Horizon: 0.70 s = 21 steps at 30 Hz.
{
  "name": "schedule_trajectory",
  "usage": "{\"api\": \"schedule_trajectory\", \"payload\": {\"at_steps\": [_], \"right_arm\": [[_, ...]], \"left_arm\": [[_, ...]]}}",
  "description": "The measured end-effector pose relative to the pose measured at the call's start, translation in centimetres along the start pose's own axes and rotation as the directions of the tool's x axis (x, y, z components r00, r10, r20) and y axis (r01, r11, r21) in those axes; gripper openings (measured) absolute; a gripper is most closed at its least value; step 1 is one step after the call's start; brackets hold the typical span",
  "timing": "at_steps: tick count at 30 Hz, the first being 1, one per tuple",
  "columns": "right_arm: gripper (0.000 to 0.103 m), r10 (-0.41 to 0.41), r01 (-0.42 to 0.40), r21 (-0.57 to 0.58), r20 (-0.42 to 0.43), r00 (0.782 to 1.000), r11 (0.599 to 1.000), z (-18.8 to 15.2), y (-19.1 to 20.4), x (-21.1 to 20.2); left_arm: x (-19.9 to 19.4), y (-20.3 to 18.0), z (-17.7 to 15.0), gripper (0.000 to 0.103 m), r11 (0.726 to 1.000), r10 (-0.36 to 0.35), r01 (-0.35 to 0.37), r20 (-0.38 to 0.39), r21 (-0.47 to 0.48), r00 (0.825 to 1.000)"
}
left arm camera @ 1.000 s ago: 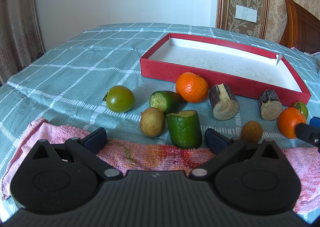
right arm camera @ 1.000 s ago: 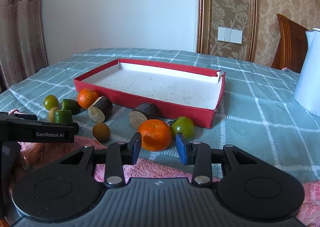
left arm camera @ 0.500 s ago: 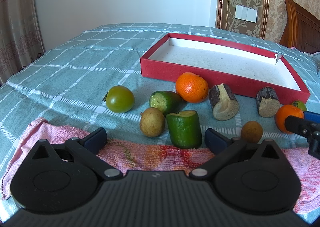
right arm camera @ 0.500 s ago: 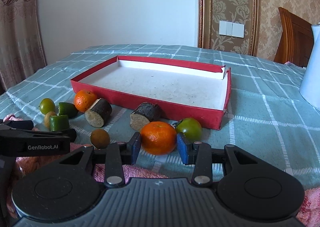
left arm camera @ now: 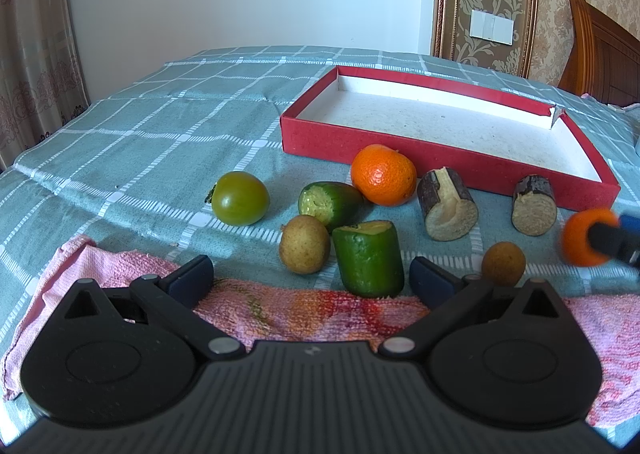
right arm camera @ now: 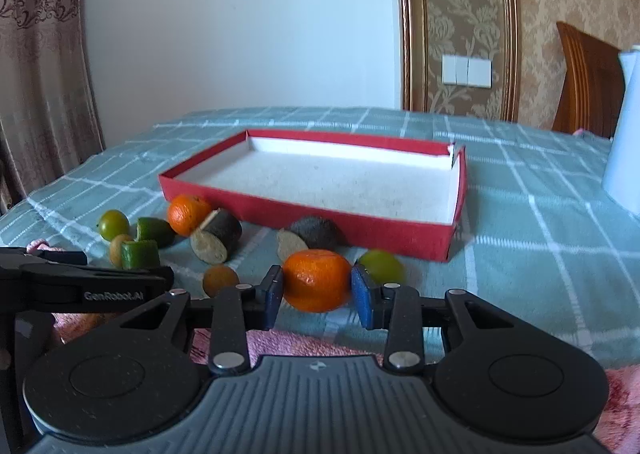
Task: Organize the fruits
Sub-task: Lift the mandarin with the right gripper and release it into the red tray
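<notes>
My right gripper [right arm camera: 318, 294] is shut on an orange mandarin [right arm camera: 317, 280] and holds it above the cloth, in front of the red tray [right arm camera: 304, 210]; it shows blurred in the left wrist view [left arm camera: 586, 237]. My left gripper [left arm camera: 310, 280] is open and empty over the pink towel [left arm camera: 296, 310], just in front of a green cucumber piece [left arm camera: 369, 258]. Near it lie a brown round fruit [left arm camera: 305, 243], a second cucumber piece [left arm camera: 329, 200], a green tomato [left arm camera: 240, 198] and another mandarin [left arm camera: 383, 175]. The tray [left arm camera: 400, 146] holds nothing.
Two dark bark-covered log pieces [left arm camera: 447, 203] [left arm camera: 534, 210] and a small brown fruit [left arm camera: 503, 264] lie before the tray. A second green tomato [right arm camera: 380, 265] sits behind the held mandarin. A white jug [right arm camera: 624, 134] stands at the right. A wooden chair [right arm camera: 588, 82] is behind.
My right gripper has closed on the mandarin and lifted it off the cloth, moving up and slightly left. My left gripper has not moved.
</notes>
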State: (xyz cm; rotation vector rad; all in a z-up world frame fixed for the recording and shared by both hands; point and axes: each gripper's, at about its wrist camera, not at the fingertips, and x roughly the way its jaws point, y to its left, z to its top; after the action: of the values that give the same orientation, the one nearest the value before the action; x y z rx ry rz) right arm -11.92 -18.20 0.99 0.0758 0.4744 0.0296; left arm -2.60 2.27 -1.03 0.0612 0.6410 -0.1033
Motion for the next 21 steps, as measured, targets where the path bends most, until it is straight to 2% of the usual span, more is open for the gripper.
{"api": "schedule_trajectory", "payload": {"at_steps": [4,5,6,8,10,12,15,16,18,19,20,21], "right_arm": [[0.029,-0.034,0.034,0.011,0.05,0.998,0.999,2.1,-1.2,0.1],[0.011,-0.039,0.038,0.021,0.057,0.998,0.999,2.7,-1.8,0.4],[0.004,-0.035,0.033,0.037,0.063,0.997,0.999,3.4,-2.4,0.8],[0.004,-0.049,0.046,0.063,0.055,0.997,0.997,4.5,-3.6,1.9],[0.004,-0.011,0.008,0.121,0.021,1.0,0.993,5.1,-5.0,2.9],[0.004,0.007,-0.011,0.149,0.025,1.0,0.989,5.2,-5.8,3.0],[0.005,-0.009,0.005,0.161,0.024,1.0,0.987,4.5,-6.0,2.2],[0.008,0.0,-0.003,0.155,0.018,1.0,0.988,4.1,-5.9,1.7],[0.02,0.025,-0.024,0.137,-0.01,1.0,0.99,3.1,-5.5,0.8],[0.04,0.044,-0.042,0.125,-0.021,0.999,0.991,2.5,-5.1,0.2],[0.065,0.064,-0.062,0.111,-0.021,0.998,0.992,2.0,-4.9,-0.4],[0.074,0.075,-0.074,0.094,-0.008,0.997,0.993,1.4,-4.6,-1.1]], "left_arm": [[0.0,0.0,0.0,0.103,1.0,-0.001,0.001,0.0,0.001,1.0],[0.0,0.0,0.0,0.103,1.0,0.0,0.0,0.0,0.001,1.0],[0.0,0.0,0.0,0.103,1.0,0.0,0.0,0.0,0.001,1.0],[0.0,0.0,0.0,0.103,1.0,0.0,0.0,0.0,0.001,1.0],[0.0,0.0,0.1,0.103,1.0,-0.001,0.001,0.0,0.001,1.0],[0.0,0.0,0.1,0.103,1.0,-0.001,0.001,0.0,0.002,1.0],[0.0,0.0,0.1,0.103,1.0,-0.002,0.002,0.0,0.002,1.0],[0.0,0.0,0.1,0.103,1.0,-0.004,0.004,0.0,0.002,1.0],[0.0,0.0,0.1,0.103,1.0,-0.004,0.004,0.001,0.002,1.0],[0.0,0.0,0.1,0.103,1.0,-0.005,0.005,0.001,0.002,1.0],[0.0,0.0,0.1,0.103,1.0,-0.005,0.005,0.001,0.002,1.0],[0.0,0.0,0.1,0.103,1.0,-0.005,0.005,0.001,0.002,1.0]]}}
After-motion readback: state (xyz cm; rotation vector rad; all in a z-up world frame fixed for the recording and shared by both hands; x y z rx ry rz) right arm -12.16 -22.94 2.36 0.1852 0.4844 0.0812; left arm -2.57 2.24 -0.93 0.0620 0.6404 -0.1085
